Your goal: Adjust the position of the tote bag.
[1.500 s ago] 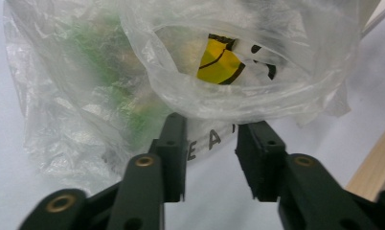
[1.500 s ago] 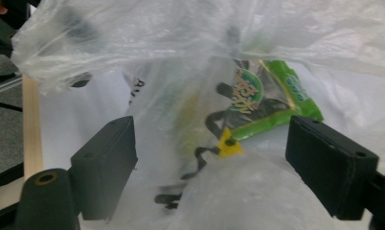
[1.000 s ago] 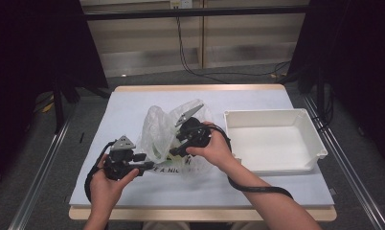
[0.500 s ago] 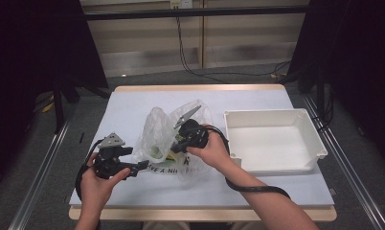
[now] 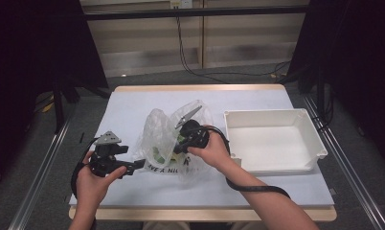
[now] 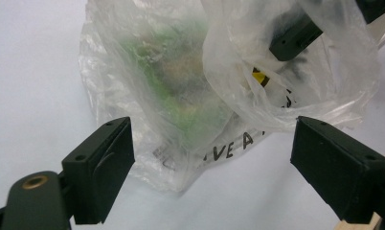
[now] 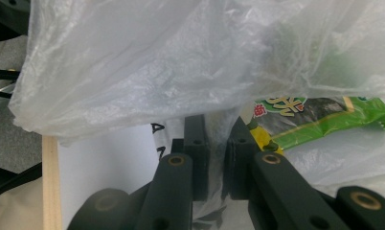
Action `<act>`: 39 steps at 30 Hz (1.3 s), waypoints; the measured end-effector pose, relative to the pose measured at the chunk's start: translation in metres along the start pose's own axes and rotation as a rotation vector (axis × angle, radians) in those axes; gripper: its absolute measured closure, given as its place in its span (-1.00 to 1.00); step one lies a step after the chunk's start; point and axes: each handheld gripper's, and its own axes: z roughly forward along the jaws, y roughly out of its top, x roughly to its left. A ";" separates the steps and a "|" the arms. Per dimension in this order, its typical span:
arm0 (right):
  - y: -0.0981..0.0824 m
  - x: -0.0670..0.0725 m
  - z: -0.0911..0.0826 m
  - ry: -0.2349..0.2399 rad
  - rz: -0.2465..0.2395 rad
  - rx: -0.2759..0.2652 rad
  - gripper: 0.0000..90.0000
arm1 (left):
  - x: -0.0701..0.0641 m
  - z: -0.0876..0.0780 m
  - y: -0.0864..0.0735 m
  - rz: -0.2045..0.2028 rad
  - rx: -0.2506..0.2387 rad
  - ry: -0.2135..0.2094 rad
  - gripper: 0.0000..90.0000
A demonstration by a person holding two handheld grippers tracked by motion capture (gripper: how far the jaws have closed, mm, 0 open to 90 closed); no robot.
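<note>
A clear plastic bag [image 5: 159, 134] with black lettering lies crumpled at the middle of the white table. Inside it is a green snack packet [image 7: 320, 115], blurred green in the left gripper view [image 6: 181, 105]. My right gripper [image 5: 181, 143] reaches into the bag's mouth from the right. Its jaws have just been closing, and they [image 7: 218, 139] now pinch a fold of the bag's film [image 7: 157, 62]. My left gripper [image 5: 135, 165] rests at the bag's left edge. Its jaws [image 6: 212, 158] have just been opening and stand wide apart, with the bag [image 6: 238, 72] ahead of them and untouched.
An empty white tray [image 5: 277, 115] stands to the right of the bag, close to my right forearm. A black cable [image 5: 257, 189] loops from the right gripper across the table's front. The table's wooden front edge [image 5: 205, 213] is near both hands.
The left gripper drew slightly left, away from the bag, and its jaws spread. The right hand stayed in the bag's mouth.
</note>
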 end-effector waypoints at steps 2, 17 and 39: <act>0.000 0.000 0.000 0.007 0.000 0.002 0.83 | 0.000 0.000 0.004 0.031 -0.003 0.011 -0.65; 0.001 0.010 0.010 0.024 -0.027 0.022 0.83 | -0.006 0.027 0.044 0.145 -0.035 0.028 -0.24; -0.015 0.028 0.026 0.078 -0.072 0.076 0.92 | 0.028 0.033 0.079 -0.112 -0.002 0.090 0.91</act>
